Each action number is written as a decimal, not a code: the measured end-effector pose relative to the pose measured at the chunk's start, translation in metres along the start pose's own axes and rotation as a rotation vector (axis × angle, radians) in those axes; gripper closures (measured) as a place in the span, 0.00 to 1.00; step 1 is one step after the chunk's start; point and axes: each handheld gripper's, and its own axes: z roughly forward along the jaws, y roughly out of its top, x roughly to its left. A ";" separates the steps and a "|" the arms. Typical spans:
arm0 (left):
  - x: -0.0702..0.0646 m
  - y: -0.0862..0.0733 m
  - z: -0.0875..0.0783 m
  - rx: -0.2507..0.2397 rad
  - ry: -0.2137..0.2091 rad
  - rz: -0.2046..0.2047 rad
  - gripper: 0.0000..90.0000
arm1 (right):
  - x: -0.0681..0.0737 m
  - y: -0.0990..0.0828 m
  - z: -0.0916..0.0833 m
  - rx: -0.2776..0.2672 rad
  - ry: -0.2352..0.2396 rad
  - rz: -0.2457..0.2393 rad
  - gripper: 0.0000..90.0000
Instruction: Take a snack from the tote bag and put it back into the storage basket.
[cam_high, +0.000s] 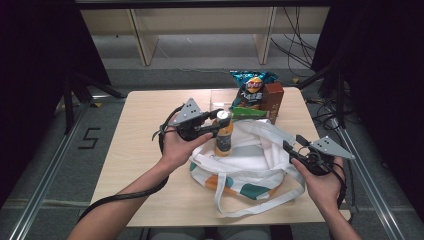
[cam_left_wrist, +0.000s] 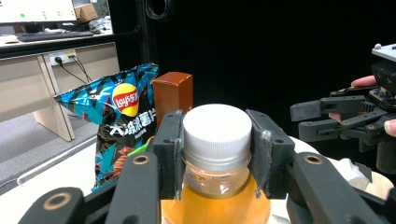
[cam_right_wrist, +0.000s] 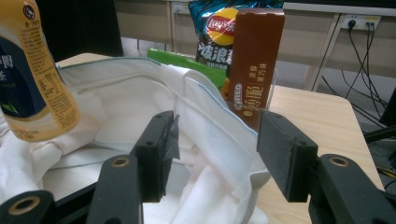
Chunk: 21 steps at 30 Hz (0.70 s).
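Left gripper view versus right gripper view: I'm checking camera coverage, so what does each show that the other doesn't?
Left gripper view: the orange drink bottle's white screw cap, clamped between the left gripper, and the right gripper farther off.
Right gripper view: the white cloth tote bag, the bottle's yellow and blue label, a green packet, and the right gripper's jaws standing apart around the bag's edge.
Both: the blue crisp bag and brown carton.
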 end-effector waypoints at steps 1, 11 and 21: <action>0.000 0.002 0.000 -0.001 0.003 0.002 0.65 | 0.001 -0.001 -0.001 0.002 -0.001 0.020 0.53; 0.002 0.010 -0.001 -0.022 0.004 0.007 0.65 | 0.001 0.000 -0.001 0.007 0.004 0.021 0.53; 0.002 0.018 -0.001 -0.033 0.002 0.015 0.65 | 0.002 0.000 -0.002 0.007 -0.008 0.014 0.53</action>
